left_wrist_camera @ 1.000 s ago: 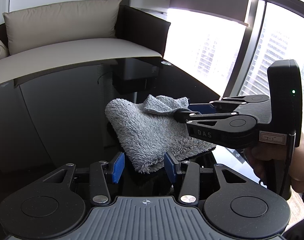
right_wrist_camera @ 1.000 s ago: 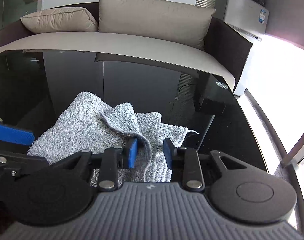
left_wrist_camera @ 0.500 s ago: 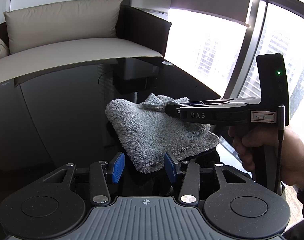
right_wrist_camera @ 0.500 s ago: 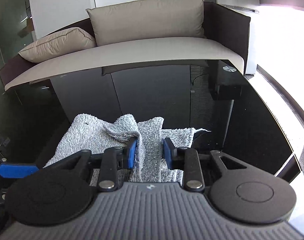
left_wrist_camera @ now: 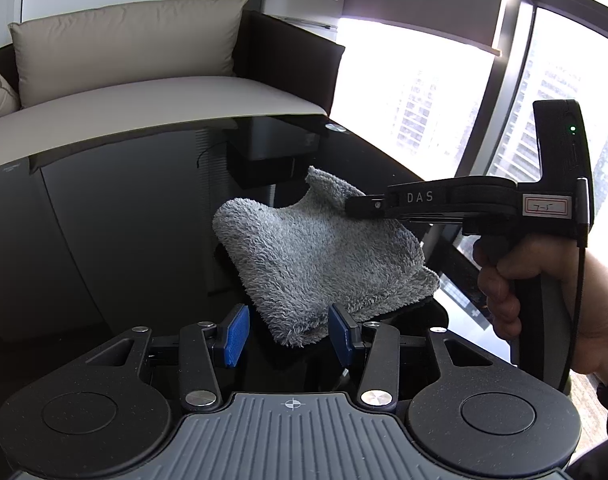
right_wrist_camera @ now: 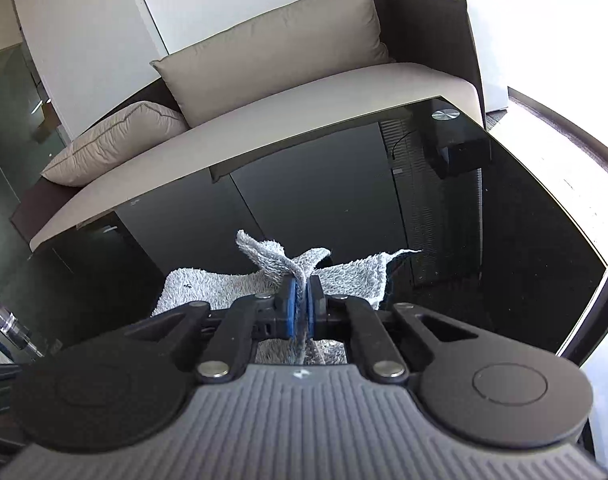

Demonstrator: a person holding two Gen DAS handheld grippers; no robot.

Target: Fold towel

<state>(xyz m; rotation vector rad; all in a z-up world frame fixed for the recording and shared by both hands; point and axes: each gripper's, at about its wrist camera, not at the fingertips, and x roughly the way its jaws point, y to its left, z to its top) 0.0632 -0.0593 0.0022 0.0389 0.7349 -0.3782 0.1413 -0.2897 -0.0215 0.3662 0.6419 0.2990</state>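
Observation:
A fluffy grey towel (left_wrist_camera: pixel 320 260) lies partly folded on the black glass table (left_wrist_camera: pixel 124 208). My right gripper (left_wrist_camera: pixel 354 205) comes in from the right, shut on the towel's far upper corner and lifting it. In the right wrist view its blue pads (right_wrist_camera: pixel 290 306) pinch a raised fold of the towel (right_wrist_camera: pixel 288 266). My left gripper (left_wrist_camera: pixel 288 334) is open and empty; its blue pads (left_wrist_camera: pixel 234 336) stand on either side of the towel's near corner, just above the table.
A beige sofa (left_wrist_camera: pixel 144 92) with cushions runs along the table's far edge. A small black box (left_wrist_camera: pixel 268 160) shows beyond the towel. The table's right edge (left_wrist_camera: pixel 444 188) borders bright windows. A round metal fitting (right_wrist_camera: pixel 444 115) marks the far corner.
My right gripper has closed on the towel's corner fold and raised it. The towel's far corner now stands up off the pile. My left gripper has stayed in place, open.

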